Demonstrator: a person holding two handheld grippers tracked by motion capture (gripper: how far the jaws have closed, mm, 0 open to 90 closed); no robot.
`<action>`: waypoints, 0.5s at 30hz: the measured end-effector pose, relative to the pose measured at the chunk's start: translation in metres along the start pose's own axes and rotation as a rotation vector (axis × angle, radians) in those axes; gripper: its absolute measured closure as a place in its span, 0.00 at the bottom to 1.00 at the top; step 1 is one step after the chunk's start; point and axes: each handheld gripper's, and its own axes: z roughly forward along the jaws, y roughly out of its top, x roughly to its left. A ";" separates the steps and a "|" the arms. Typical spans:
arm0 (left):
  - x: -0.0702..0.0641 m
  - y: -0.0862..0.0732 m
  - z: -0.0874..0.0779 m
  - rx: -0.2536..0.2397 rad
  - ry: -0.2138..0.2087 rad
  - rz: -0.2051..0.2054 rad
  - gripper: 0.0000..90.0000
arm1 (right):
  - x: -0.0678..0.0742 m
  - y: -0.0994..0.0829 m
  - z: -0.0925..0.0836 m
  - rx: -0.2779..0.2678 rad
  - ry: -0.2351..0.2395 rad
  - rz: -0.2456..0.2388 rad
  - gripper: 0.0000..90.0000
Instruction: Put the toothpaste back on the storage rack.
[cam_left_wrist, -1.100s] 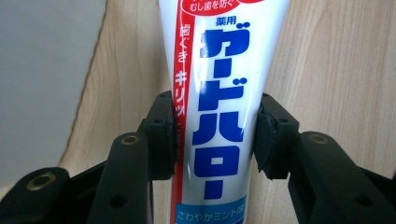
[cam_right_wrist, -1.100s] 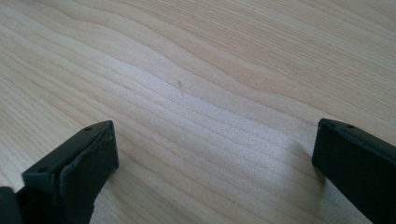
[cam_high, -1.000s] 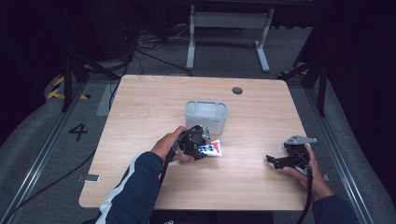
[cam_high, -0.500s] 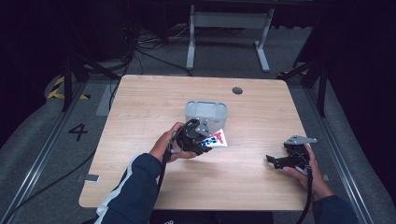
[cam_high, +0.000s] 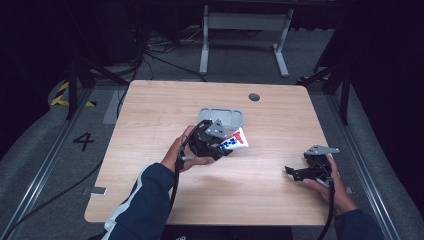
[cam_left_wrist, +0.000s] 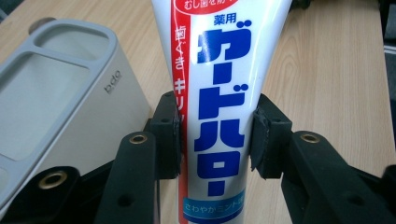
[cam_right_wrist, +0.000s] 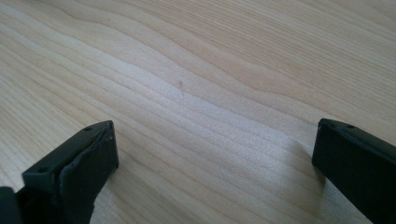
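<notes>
High view: fixed above the person's side, facing forward and down, far enough to take in the whole wooden table (cam_high: 150, 115) and the floor around it.
Left gripper view: looks along its own jaws from very near; a toothpaste tube (cam_left_wrist: 219, 102) sits between them, a grey holder (cam_left_wrist: 56, 107) just left of the left jaw.
Right gripper view: close over bare table (cam_right_wrist: 196, 70) ahead of its jaws.
Shared: the tabletop in all three; tube (cam_high: 234, 142) and holder (cam_high: 226, 116) in the high and left gripper views.

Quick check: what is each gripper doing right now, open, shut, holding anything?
Left gripper: shut on the toothpaste tube, beside the grey holder.
Right gripper: open, holding nothing, over the table.
</notes>
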 end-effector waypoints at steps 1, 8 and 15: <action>0.000 0.000 -0.002 -0.016 0.009 -0.011 0.67 | 0.000 0.000 0.000 0.000 0.000 0.000 0.00; 0.004 0.003 -0.008 -0.054 0.028 -0.012 0.68 | 0.000 0.000 0.000 0.000 0.001 -0.001 0.00; 0.012 0.002 -0.013 -0.091 0.069 -0.033 0.68 | 0.000 0.000 0.000 0.000 0.001 -0.001 0.00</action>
